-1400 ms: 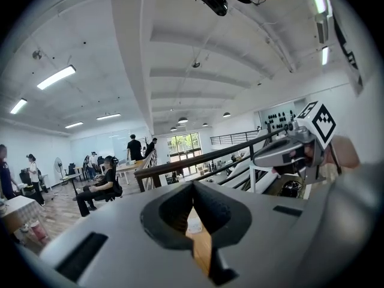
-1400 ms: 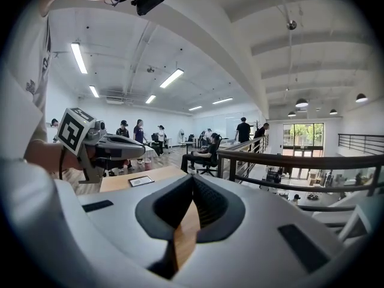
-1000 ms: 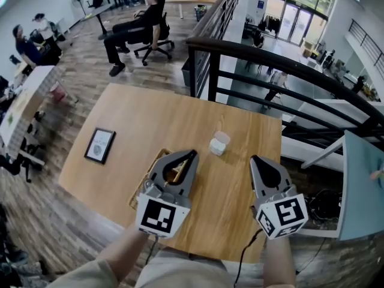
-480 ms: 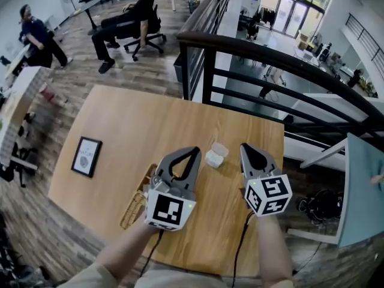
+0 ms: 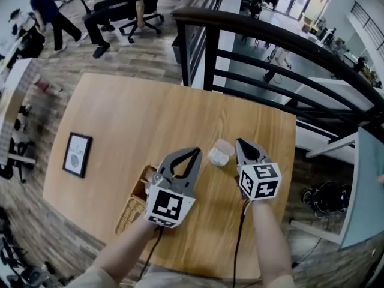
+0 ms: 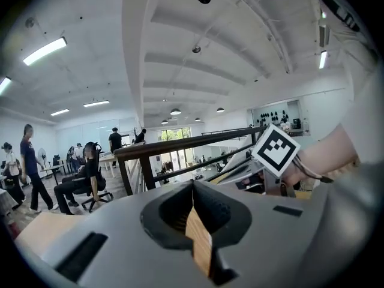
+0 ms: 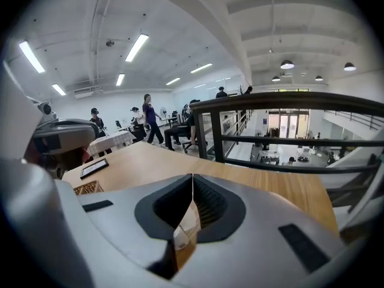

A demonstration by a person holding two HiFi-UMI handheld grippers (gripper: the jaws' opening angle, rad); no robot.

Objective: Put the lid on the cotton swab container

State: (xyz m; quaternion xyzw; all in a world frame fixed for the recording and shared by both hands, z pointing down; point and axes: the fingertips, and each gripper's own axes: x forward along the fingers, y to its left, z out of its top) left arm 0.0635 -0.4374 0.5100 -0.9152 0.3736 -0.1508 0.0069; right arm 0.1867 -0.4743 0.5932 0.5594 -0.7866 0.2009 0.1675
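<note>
Both claws are clenched on nothing. In the left gripper view the left claw point(image 6: 192, 188) has its jaws meeting along one thin seam low in the centre of the frame, with only wood colour showing through the notch beneath. In the right gripper view the right claw point(image 7: 192, 179) shows the same closed seam, and a pale blur in the notch under it cannot be identified. In the head view the left claw point(image 5: 195, 153) sits just below the centre of the frame and the right claw point(image 5: 239, 142) just to the right of it, both with tips pointing toward the top of the frame. The cotton swab container point(image 5: 217, 158), a small white box, stands on the wooden table point(image 5: 132, 113) between the two tips, closer to the right claw. Whether either tip touches it cannot be told. The lid point(image 5: 225, 145), translucent and pale, lies off the container, close against its upper right side. A wicker basket point(image 5: 133, 201) lies at the lower left of the left claw, partly beneath it. A framed picture point(image 5: 78, 155) lies flat near the left edge of the table. A black railing point(image 5: 270, 47) crosses the upper part of the frame beyond the table. A seated person point(image 5: 114, 8) and a walking person point(image 5: 48, 8) are in the upper left corner.
</note>
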